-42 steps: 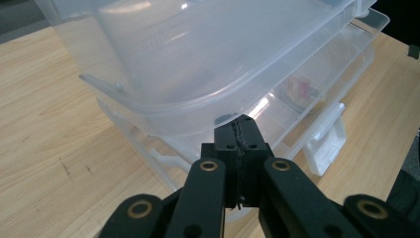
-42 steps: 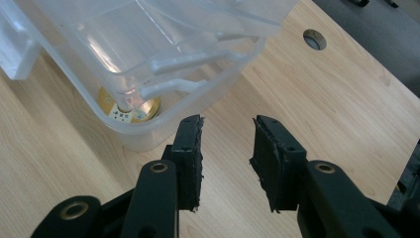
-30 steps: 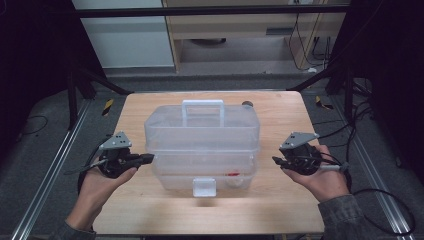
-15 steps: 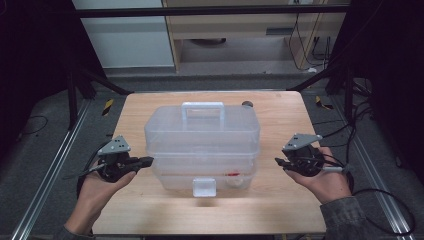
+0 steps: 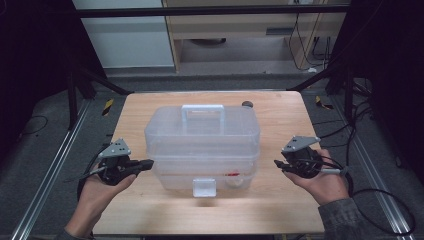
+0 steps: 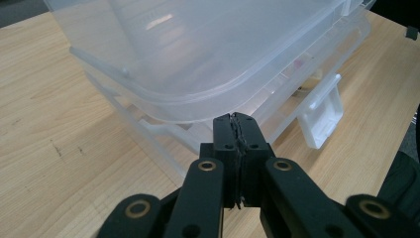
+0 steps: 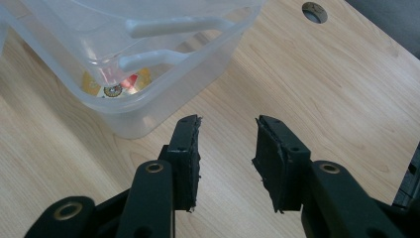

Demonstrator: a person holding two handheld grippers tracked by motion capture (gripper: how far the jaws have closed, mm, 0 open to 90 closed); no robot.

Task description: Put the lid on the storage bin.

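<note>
2 handheld grippers are flanking a clear plastic storage box (image 5: pixel 202 145) that is sitting in the middle of a light wooden table (image 5: pixel 280 210), seen from the high view. The box's translucent walls are blurring its contents: a small red item and a round yellowish piece are showing faintly near the front right corner, too hazy to name. A white carry handle (image 5: pixel 202 111) is lying on the lid, and a white latch (image 5: pixel 204 187) is hanging at the front wall. A small dark round hole (image 5: pixel 247 104) is showing in the tabletop just behind the box. The person's forearms are being cut off at the bottom edge of the high view.

The left gripper (image 5: pixel 145 163) is resting in the person's left hand (image 5: pixel 97 192), jaws pressed together with nothing between them. Its tips are pointing at the box's left side, just beside the wall; in the left gripper view (image 6: pixel 235 119) they are sitting right under the lid's rim, and whether they are touching it is hard to tell.

The right gripper (image 5: pixel 277 165) is lying in the right hand (image 5: pixel 322 182), near the box's right side but apart from it. In the right gripper view (image 7: pixel 228 144) its jaws are standing apart over bare wood, holding nothing.
</note>
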